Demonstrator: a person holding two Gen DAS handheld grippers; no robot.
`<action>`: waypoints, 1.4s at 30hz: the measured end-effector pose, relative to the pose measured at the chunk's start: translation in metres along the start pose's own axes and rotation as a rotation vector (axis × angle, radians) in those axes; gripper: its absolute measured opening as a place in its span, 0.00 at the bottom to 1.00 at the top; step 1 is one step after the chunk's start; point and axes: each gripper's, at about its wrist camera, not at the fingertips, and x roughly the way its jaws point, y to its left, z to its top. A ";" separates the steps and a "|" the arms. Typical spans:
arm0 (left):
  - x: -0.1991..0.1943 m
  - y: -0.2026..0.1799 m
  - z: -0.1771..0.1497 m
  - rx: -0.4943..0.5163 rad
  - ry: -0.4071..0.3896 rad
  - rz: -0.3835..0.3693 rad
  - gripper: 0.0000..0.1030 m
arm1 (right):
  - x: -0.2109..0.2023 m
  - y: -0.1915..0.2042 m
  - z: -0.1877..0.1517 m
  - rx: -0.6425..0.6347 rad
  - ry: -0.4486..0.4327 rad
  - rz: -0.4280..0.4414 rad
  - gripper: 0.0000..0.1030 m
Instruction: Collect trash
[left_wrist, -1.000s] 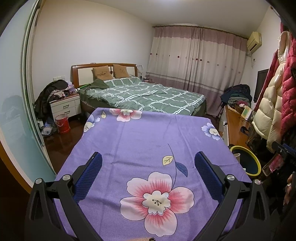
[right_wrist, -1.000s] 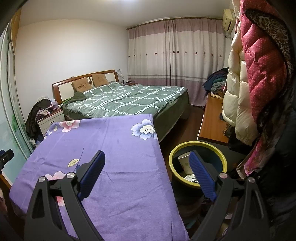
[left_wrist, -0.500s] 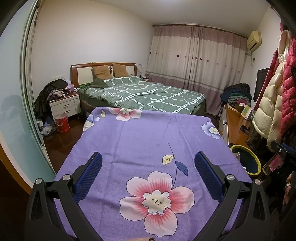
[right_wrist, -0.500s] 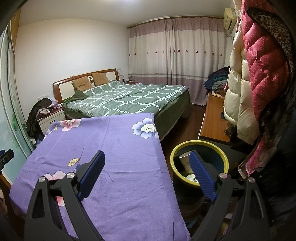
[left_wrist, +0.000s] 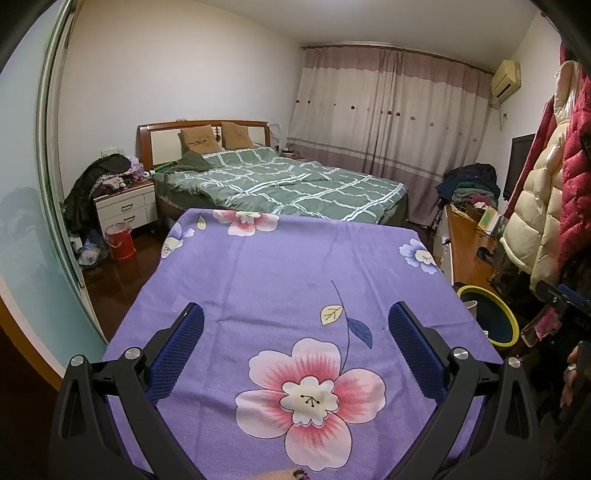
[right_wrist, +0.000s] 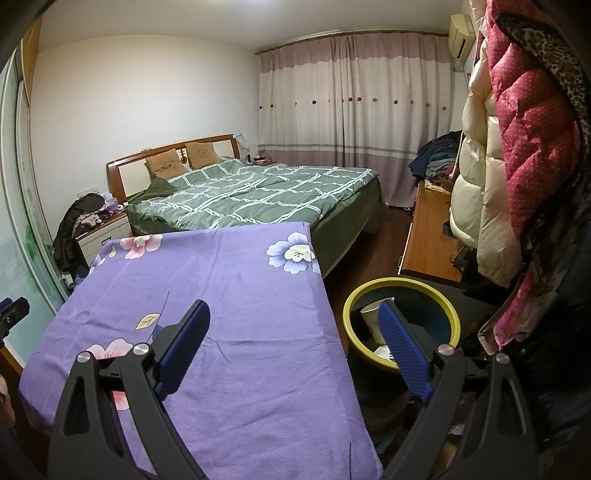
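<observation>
A table covered by a purple flowered cloth (left_wrist: 288, 273) fills the near field; it also shows in the right wrist view (right_wrist: 229, 295). A yellow-rimmed dark bin (right_wrist: 436, 295) stands on the floor at the table's right side, with a white paper cup (right_wrist: 373, 319) and other scraps inside. The bin also shows in the left wrist view (left_wrist: 509, 325). My left gripper (left_wrist: 295, 321) is open and empty above the cloth. My right gripper (right_wrist: 295, 321) is open and empty, straddling the table's right edge, its right finger over the bin.
A bed with a green checked quilt (left_wrist: 288, 184) lies beyond the table. A white nightstand (left_wrist: 125, 210) piled with clothes and a red bucket (left_wrist: 120, 242) stand at the left. A wooden desk (right_wrist: 428, 236) and hanging coats (right_wrist: 517, 129) line the right.
Both grippers have drifted only slightly; the right wrist view shifted a little so the bin sits marginally more to the right. Both stay open and empty.
</observation>
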 end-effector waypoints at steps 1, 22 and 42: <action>0.001 0.000 0.000 -0.002 0.003 -0.008 0.95 | 0.000 0.000 0.000 -0.002 0.000 0.000 0.85; 0.006 -0.001 -0.002 0.002 0.006 0.006 0.95 | 0.005 0.005 0.000 -0.007 0.010 0.002 0.85; 0.012 0.002 0.000 -0.014 0.019 0.021 0.95 | 0.011 0.007 -0.004 -0.007 0.022 0.005 0.85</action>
